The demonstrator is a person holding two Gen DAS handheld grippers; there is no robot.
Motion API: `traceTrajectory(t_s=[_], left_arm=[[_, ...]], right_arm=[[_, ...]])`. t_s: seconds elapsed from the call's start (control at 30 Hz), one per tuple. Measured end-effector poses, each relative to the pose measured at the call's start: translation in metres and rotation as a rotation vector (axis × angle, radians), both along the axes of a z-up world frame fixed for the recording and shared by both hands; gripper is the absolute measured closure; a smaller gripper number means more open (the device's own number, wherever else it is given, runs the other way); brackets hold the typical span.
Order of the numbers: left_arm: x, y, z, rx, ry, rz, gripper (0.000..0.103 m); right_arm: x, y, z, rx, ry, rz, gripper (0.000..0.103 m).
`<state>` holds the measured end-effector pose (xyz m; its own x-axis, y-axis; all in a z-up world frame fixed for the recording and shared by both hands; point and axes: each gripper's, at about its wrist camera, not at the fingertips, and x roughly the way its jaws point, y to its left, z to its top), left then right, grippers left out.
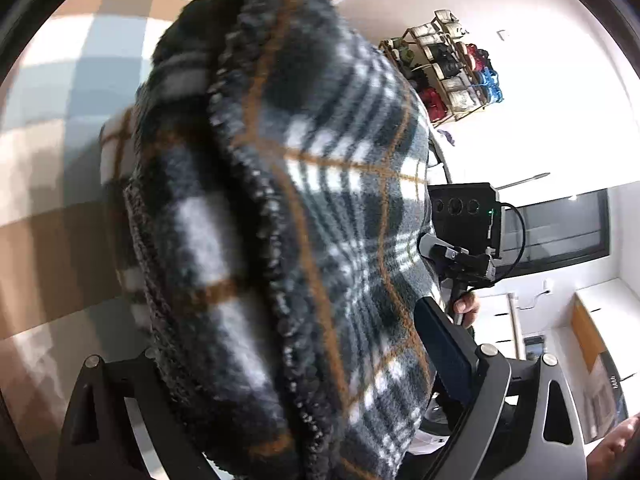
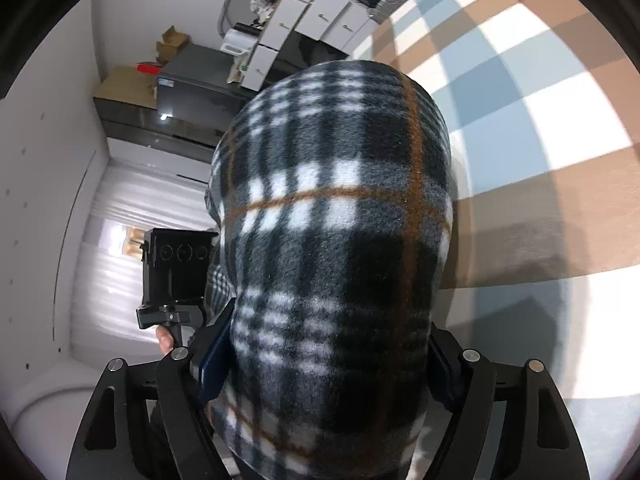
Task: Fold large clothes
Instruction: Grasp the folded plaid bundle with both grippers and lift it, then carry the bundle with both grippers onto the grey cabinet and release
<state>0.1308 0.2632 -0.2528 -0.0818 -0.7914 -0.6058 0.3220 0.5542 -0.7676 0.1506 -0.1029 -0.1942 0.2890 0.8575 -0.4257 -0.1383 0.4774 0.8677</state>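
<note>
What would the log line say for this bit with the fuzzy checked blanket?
stage: lifting to fold | left gripper: shut on plaid fleece | right gripper: shut on plaid fleece | below: checked cloth

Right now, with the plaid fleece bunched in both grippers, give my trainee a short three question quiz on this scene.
1. True or false: the plaid fleece garment lies flat on the checked surface.
2. What fills the gap between the right gripper fingers? A) nothing B) bunched fleece C) a cardboard box
3. In the left wrist view, what stands on the far side of the fleece from the left gripper?

Key: 1 false, it is gathered up in a thick bundle. 2 B. 3 the other handheld gripper, with a hand on its handle.
</note>
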Motion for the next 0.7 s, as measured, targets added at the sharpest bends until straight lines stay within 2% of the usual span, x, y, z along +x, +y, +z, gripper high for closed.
traceTrajectory(t_s=[0.17,0.3,0.5,0.57,0.7], left_arm=[[-0.005,0.003,0.023,0.050,-0.026,0.036,0.012],[-0.006,0.014,0.035,0.052,-0.034,0.073,0.012],[-0.001,0.072,0.047,0.019,-0.012,0.206,0.012],[-0.001,0.092,0.054,0.041,-0.013,0.224,0.012],[0.000,0.137,0.060,0.092,0.000,0.287,0.012]], right_arm=[[0.001,0.019,0.011,0.033,-0.031,0.025,0.025],[0.008,0.044,0.029,0.044,-0.050,0.046,0.025],[0.025,0.110,0.065,0.034,-0.098,0.117,0.025],[0.033,0.142,0.077,0.039,-0.105,0.138,0.025],[0.047,0.200,0.081,0.064,-0.098,0.190,0.025]])
